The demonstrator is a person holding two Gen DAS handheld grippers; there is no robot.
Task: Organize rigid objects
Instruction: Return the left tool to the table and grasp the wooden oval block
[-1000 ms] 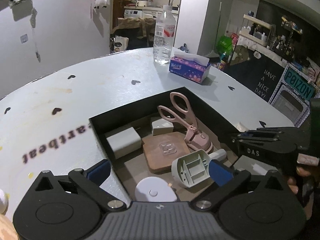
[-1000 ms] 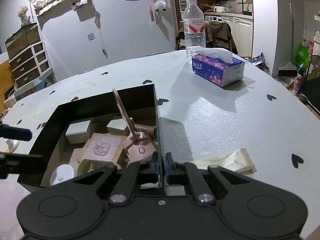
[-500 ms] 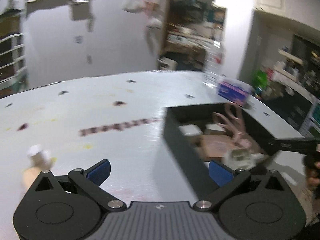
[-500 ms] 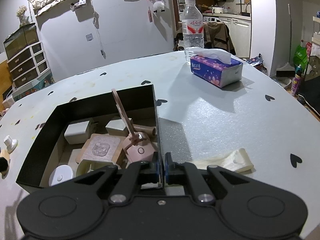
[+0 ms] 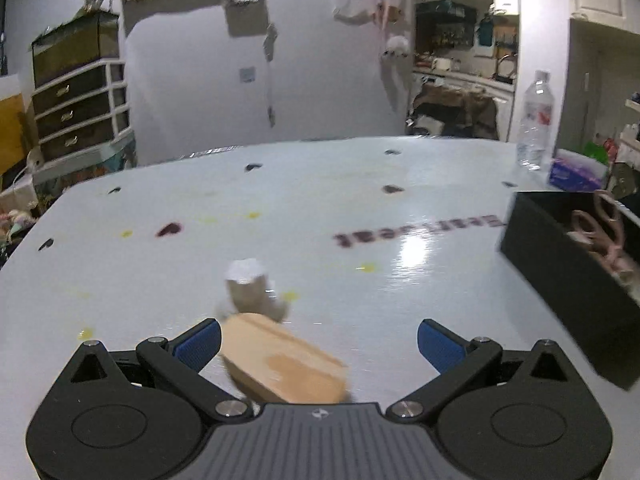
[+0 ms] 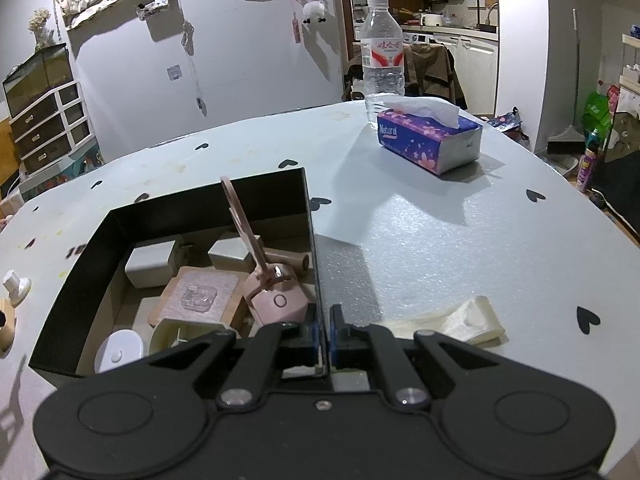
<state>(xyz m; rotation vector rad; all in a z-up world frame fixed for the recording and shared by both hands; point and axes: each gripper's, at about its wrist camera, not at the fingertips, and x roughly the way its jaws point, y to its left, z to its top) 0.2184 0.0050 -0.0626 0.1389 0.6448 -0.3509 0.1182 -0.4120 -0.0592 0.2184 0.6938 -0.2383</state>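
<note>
On the bench (image 5: 320,200), the left tool (image 5: 318,338) gapes wide over a wooden block (image 5: 280,364) beside a white knob (image 5: 250,288). Rightward, the right tool (image 6: 324,336) pinches the box (image 6: 310,216) wall; scissors (image 6: 256,256) lie inside.

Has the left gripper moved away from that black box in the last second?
Yes. The left gripper swung left: the black box slid to its view's right edge.

Location: a lived-in home. Indicators: a pale table (image 6: 440,240) printed with small black hearts, a water bottle (image 6: 382,50), a tissue pack (image 6: 428,140), a drawer unit (image 6: 44,124) topped by a glass tank, wall hangings, and a kitchen counter (image 6: 452,30) through the doorway.
</note>
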